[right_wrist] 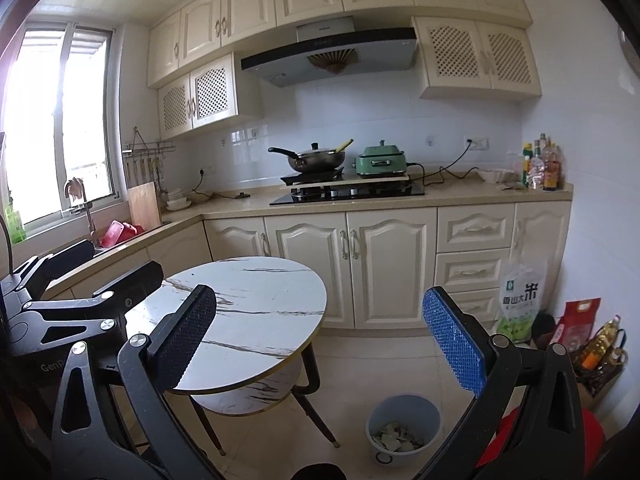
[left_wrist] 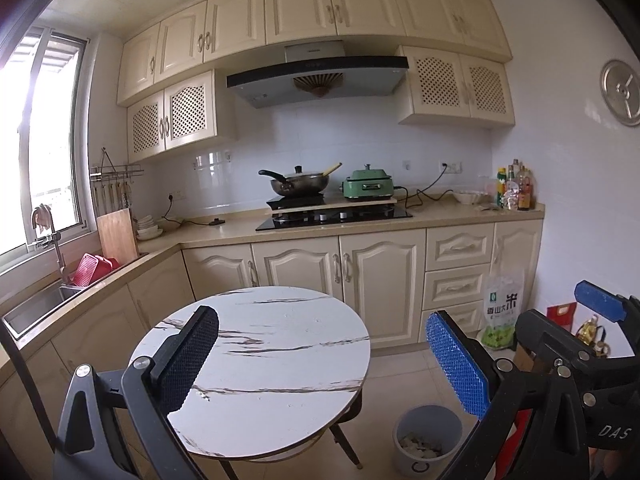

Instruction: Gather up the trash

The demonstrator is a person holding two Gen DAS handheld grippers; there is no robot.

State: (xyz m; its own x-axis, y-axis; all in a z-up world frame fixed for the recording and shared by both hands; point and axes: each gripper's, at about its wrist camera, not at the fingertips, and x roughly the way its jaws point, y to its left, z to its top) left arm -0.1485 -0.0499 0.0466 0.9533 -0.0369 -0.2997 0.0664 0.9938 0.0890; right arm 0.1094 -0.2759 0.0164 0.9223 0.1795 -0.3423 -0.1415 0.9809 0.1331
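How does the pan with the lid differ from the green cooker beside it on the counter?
The pan is dark metal and round, with a long black handle pointing left; the green cooker is boxy and pale green, with a cord running to the wall socket. The pan stands on a black plate; the cooker stands on a wooden board. Both carry a lid with a knob and sit above the gas hob.

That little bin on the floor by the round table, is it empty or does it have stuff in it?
Partly filled. The bin stands upright and pale scraps cover its bottom, well below the rim.
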